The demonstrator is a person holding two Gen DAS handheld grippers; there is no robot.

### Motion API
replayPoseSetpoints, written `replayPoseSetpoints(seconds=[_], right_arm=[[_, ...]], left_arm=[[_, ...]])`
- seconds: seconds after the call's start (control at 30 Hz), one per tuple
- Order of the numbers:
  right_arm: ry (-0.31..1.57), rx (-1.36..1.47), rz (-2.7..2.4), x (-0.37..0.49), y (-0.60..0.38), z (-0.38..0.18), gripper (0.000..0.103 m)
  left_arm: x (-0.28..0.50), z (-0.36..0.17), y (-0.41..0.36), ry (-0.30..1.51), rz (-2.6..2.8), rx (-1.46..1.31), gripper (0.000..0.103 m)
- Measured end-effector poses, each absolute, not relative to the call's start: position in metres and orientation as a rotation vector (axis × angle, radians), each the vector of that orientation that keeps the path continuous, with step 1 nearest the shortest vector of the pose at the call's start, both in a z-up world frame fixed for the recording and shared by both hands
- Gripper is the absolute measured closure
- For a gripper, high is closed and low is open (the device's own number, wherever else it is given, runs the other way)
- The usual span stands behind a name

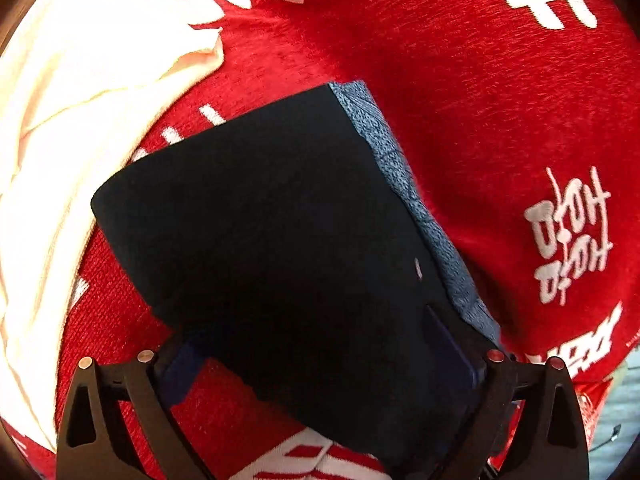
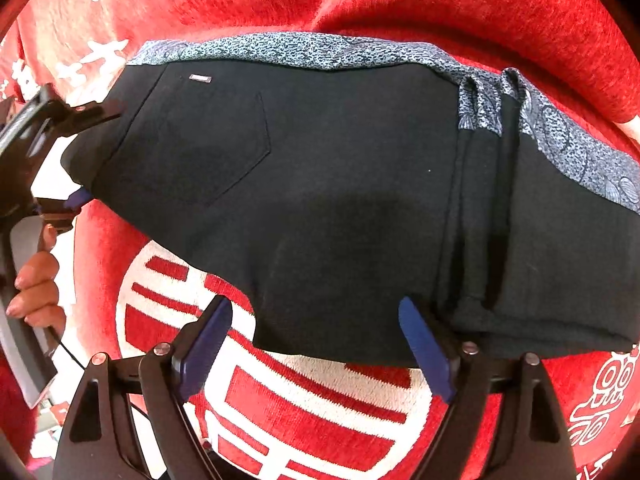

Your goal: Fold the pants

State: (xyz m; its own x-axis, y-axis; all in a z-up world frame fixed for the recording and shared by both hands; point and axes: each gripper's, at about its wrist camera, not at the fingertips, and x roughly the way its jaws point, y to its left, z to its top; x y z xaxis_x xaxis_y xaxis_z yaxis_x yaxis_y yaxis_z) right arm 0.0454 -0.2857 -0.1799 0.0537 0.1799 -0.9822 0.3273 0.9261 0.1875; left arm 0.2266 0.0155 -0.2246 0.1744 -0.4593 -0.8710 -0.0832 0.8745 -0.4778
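Note:
Black pants (image 1: 272,220) lie folded on a red blanket (image 1: 480,80), back pocket (image 2: 208,144) facing up and several folded layers stacked at the right end (image 2: 500,220). My left gripper (image 1: 320,360) straddles one end of the pants, jaws wide, the blue pads standing off the cloth; in the right wrist view it (image 2: 94,152) sits at the pants' left end. My right gripper (image 2: 314,304) is open over the pants' near edge, and its blue pads (image 2: 424,348) do not press the cloth.
A blue patterned garment (image 2: 320,52) lies under the pants and shows along their far edge. A cream cloth (image 1: 80,100) is bunched on the blanket to the left. A person's hand (image 2: 36,288) grips the left gripper's handle.

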Motion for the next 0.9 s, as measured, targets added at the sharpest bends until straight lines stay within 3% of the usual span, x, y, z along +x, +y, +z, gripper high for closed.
replayPoseSetpoints(seconds=[0.03,0.1,0.13,0.23,0.5,0.7,0.9], right_arm=[[1.528,0.412,-0.115,0.045,-0.286,-0.179,0.015],[1.527,0.425,-0.109,0.047,-0.289,-0.175,0.015],[1.523,0.433,-0.11,0.047,-0.292,-0.172,0.015],[1.499,0.446,-0.112,0.051,-0.301,-0.157,0.015],[1.451,0.545,0.034,0.128,-0.331,-0.102,0.015],[1.551,0.584,0.313,0.235,-0.29,-0.088,0.012],[1.723,0.358,0.456,0.297,-0.198,-0.12,0.012]], left_arm=[[0.226,-0.223,0.012,1.378,-0.263,-0.441,0.008],[0.226,-0.22,-0.004,1.367,-0.199,-0.298,0.037],[0.226,-0.219,-0.009,1.364,-0.179,-0.23,0.057],[0.224,-0.21,-0.013,1.333,-0.205,-0.168,0.067],[0.158,-0.177,-0.101,0.993,-0.319,0.472,0.068],[0.14,-0.177,-0.11,0.922,-0.342,0.576,0.068],[0.142,-0.18,-0.108,0.932,-0.333,0.569,0.068]])
